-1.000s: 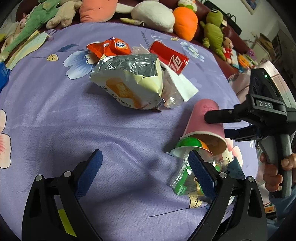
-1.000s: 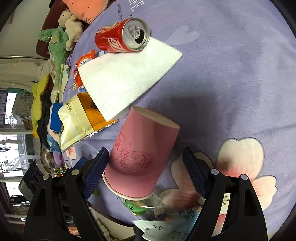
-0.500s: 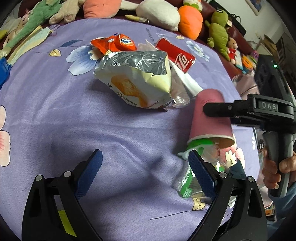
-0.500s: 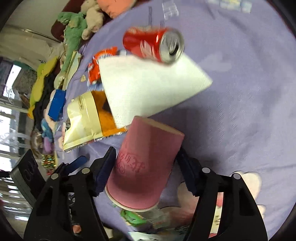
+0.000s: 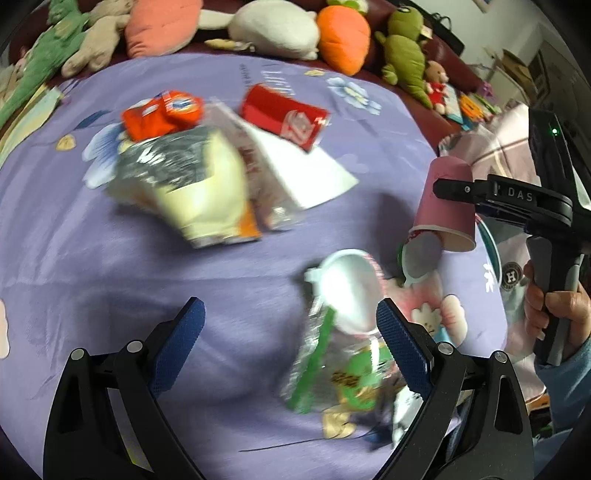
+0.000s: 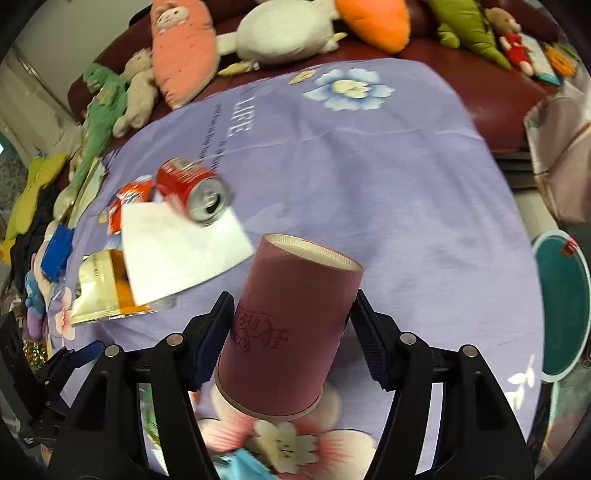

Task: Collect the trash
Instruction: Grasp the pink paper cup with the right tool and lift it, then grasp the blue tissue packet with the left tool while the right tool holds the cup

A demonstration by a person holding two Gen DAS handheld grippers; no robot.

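My right gripper [image 6: 292, 299] is shut on a pink paper cup [image 6: 291, 325], pads pressed on both sides, and holds it tilted above the purple cloth [image 6: 406, 184]. The left wrist view shows that cup [image 5: 443, 210] raised at the right, with a finger [image 5: 458, 190] across it. My left gripper [image 5: 289, 310] stands open low over the cloth. A white plastic lid [image 5: 351, 291] and a clear wrapper with green print [image 5: 332, 369] lie beside its right finger. Farther off lie a red can [image 5: 284, 118], a white napkin [image 5: 306, 170], a yellow-and-silver snack bag [image 5: 184, 184] and an orange wrapper [image 5: 162, 114].
Plush toys [image 5: 277, 26] line the dark red sofa along the cloth's far edge. A round teal bin [image 6: 561, 306] stands off the cloth's right side. A person's hand [image 5: 554, 310] grips the right gripper's handle. A second white-and-green lid [image 5: 421, 254] lies under the raised cup.
The right gripper closed on the pink cup and lifted it off the cloth, rolling as it rose. The left gripper slid toward the clear wrapper and lid.
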